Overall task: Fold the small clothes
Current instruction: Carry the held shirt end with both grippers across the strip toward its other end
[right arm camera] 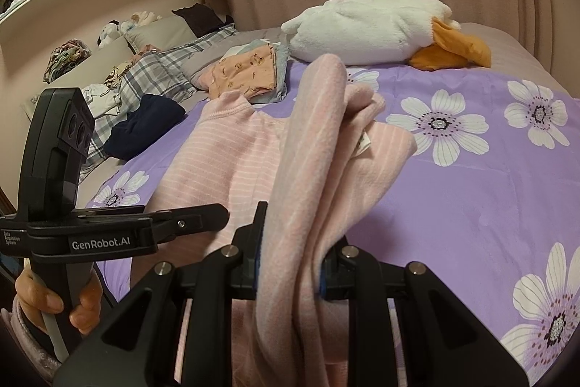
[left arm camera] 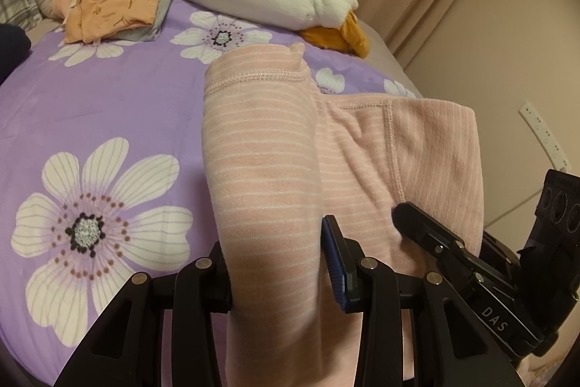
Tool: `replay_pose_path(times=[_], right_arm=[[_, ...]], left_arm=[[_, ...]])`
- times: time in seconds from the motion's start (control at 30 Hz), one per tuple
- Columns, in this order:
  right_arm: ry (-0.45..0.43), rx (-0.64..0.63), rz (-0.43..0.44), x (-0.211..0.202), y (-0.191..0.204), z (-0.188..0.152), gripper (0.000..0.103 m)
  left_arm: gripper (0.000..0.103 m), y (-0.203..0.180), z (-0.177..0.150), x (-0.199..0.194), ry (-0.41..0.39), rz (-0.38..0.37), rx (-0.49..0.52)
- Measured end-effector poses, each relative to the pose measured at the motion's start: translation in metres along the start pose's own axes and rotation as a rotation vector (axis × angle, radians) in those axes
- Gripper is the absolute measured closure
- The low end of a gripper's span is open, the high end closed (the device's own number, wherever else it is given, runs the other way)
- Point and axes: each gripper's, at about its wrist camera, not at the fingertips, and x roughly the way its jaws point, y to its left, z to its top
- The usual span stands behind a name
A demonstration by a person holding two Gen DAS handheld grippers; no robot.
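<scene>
A: Where is the garment (left arm camera: 261, 147)?

B: On the bed (left arm camera: 108, 104), near edge, lifted by both hands. Left gripper (left arm camera: 277, 263) has its fingers pinching a rolled band of the pink stripe; right gripper (right arm camera: 290, 260) has its fingers pinching a bunched fold of the same cloth (right arm camera: 308, 169).

A: Long axis?

B: Runs away from both grippers, near to far. Far hem lies on the bedspread; near end hangs in the fingers. The grippers sit side by side, left one at the left edge, so neither is nearer.

A: Room?

B: Judged ample straight ahead: bare purple spread up to the plush (right arm camera: 366, 28) and the orange pile (left arm camera: 116, 6). A dark garment (right arm camera: 145, 126) lies far left. Bed edge falls off at right, so keep the fold inboard.
</scene>
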Motion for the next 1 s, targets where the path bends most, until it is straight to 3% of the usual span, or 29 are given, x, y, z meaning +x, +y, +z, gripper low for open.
replay_pose_path(times=[1.0], right_arm=[[0.024,0.027,-0.003,0.061,-0.025,0.025,0.080]], left_arm=[[0.064,0.019,0.042,0.055,0.029,0.047,0.026]])
